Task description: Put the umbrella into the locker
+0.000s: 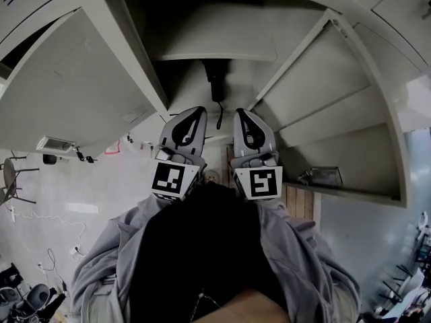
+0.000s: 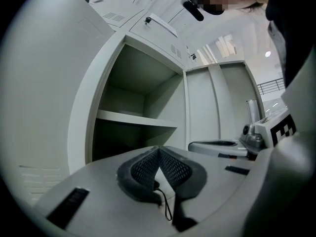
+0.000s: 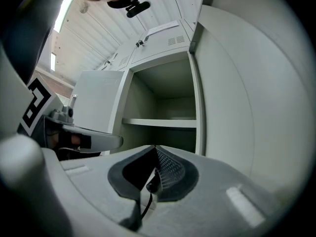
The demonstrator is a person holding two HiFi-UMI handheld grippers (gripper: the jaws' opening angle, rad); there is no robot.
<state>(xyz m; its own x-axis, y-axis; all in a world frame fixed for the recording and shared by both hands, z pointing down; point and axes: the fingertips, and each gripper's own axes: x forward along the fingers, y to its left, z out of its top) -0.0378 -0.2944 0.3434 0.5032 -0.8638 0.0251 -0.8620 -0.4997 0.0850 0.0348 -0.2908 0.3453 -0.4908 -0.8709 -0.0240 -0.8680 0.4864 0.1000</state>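
Note:
The grey locker point(image 1: 222, 39) stands open straight ahead, with a shelf point(image 1: 215, 57) across its compartment. A black folded umbrella point(image 1: 214, 79) with a dangling strap lies inside, just beyond the gripper tips. My left gripper point(image 1: 199, 111) and right gripper point(image 1: 239, 112) are held side by side in front of the opening, both shut and empty, neither touching the umbrella. In the left gripper view the jaws point(image 2: 158, 148) meet before the shelf point(image 2: 136, 120). The right gripper view shows that gripper point(image 3: 156, 148) facing the shelf point(image 3: 160, 123). The umbrella shows in neither gripper view.
The locker's left door point(image 1: 74, 86) and right door point(image 1: 337, 93) swing out on either side of my hands. More closed locker doors point(image 2: 163, 31) are above. A chair point(image 1: 10, 177) and cables lie on the floor at the left.

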